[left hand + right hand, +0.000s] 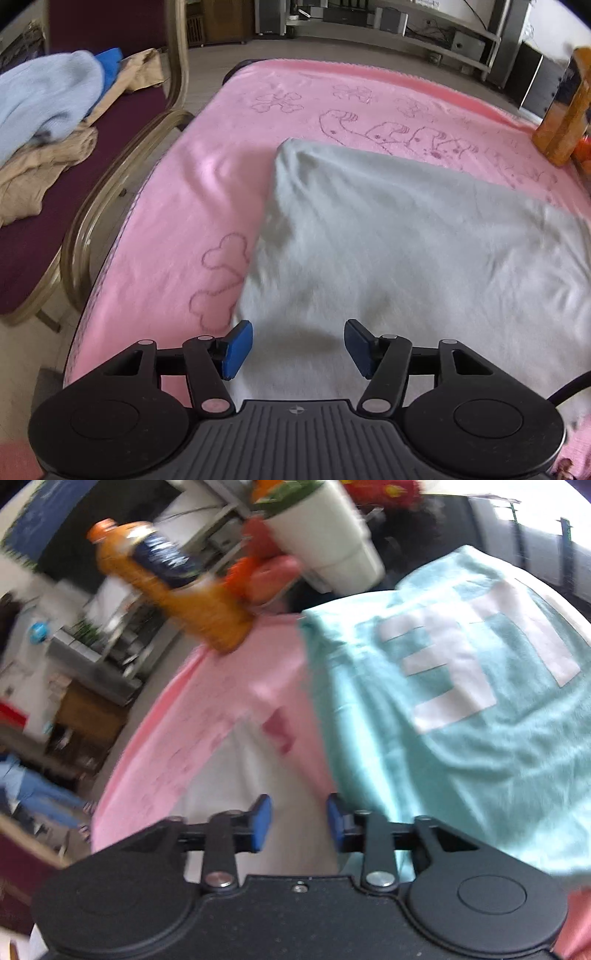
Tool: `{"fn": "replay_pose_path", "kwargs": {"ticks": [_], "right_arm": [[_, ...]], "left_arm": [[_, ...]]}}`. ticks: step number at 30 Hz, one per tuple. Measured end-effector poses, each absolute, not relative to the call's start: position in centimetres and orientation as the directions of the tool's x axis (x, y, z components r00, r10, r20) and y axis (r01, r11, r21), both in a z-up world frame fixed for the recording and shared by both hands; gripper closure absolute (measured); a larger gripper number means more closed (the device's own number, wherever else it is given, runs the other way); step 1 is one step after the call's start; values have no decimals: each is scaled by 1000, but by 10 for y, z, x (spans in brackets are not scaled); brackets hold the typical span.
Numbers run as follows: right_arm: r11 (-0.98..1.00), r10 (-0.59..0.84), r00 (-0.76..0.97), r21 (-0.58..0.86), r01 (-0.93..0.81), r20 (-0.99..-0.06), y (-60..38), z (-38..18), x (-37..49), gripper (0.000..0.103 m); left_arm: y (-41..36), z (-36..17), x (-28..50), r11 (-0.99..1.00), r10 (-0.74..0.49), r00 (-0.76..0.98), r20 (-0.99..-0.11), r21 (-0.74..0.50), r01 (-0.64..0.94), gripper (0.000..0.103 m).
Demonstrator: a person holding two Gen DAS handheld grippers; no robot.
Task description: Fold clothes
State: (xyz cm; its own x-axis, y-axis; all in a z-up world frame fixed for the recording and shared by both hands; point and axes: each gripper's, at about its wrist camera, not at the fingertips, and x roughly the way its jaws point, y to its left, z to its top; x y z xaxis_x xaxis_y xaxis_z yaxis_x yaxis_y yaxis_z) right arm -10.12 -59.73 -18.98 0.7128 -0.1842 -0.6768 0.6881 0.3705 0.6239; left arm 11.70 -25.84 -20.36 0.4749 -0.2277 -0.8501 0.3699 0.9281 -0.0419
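Mint-green soft jersey, a T-shirt (461, 716) printed with blocky white letters, is spread rumpled on the pink fleecy blanket (177, 206). Both the left claw (298, 349) and right claw (299, 821) are held spread, empty.

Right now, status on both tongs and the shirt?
Left tongs open, low over white shirt, gripping nothing. Right tongs open, empty. Teal shirt lies beside it on pink blanket. Juice bottle at far edge.

A pale mint shirt (424, 251) is lying spread flat, filling the view's 4 o'clock side; white block lettering (476, 653) is showing face-up.
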Motion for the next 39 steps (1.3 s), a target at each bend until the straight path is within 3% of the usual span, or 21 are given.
{"fn": "replay_pose_path", "kwargs": {"ticks": [4, 10, 16, 17, 18, 21, 22, 24, 28, 39], "right_arm": [[434, -67, 779, 684, 586, -624, -568, -186, -100, 63], [417, 137, 748, 723, 551, -649, -556, -211, -65, 62], [308, 43, 696, 672, 673, -717, -582, -225, -105, 68], [325, -33, 673, 629, 706, -739, -585, -220, -116, 72], [337, -75, 661, 605, 721, -747, -587, -216, -124, 84], [368, -164, 654, 569, 735, -739, -587, -202, -144, 87], [380, -193, 654, 559, 737, -731, -584, -196, -150, 85], [444, -286, 622, 474, 760, -729, -570, -181, -156, 61], [508, -242, 669, 496, 704, -703, -550, -174, -158, 60], [560, -18, 711, 582, 589, -703, -512, -183, -135, 56]], "left_arm": [[-255, -203, 99, 918, -258, 459, -850, -67, 391, 44], [-259, -210, 92, 911, -226, 453, -863, -23, 411, 44], [-248, -212, 92, 920, -187, 447, -875, 3, 392, 43], [-247, -212, 90, 920, -179, 449, -875, 13, 392, 42], [-244, -211, 88, 921, -174, 450, -876, 17, 390, 42], [-235, -205, 79, 932, -148, 479, -865, 39, 359, 44], [-231, -202, 74, 938, -135, 501, -855, 53, 344, 46], [-225, -196, 66, 940, -123, 539, -833, 76, 331, 47], [-228, -193, 53, 922, -171, 531, -830, 55, 383, 45], [-258, -207, 32, 857, -155, 551, -820, 166, 488, 42]]}}
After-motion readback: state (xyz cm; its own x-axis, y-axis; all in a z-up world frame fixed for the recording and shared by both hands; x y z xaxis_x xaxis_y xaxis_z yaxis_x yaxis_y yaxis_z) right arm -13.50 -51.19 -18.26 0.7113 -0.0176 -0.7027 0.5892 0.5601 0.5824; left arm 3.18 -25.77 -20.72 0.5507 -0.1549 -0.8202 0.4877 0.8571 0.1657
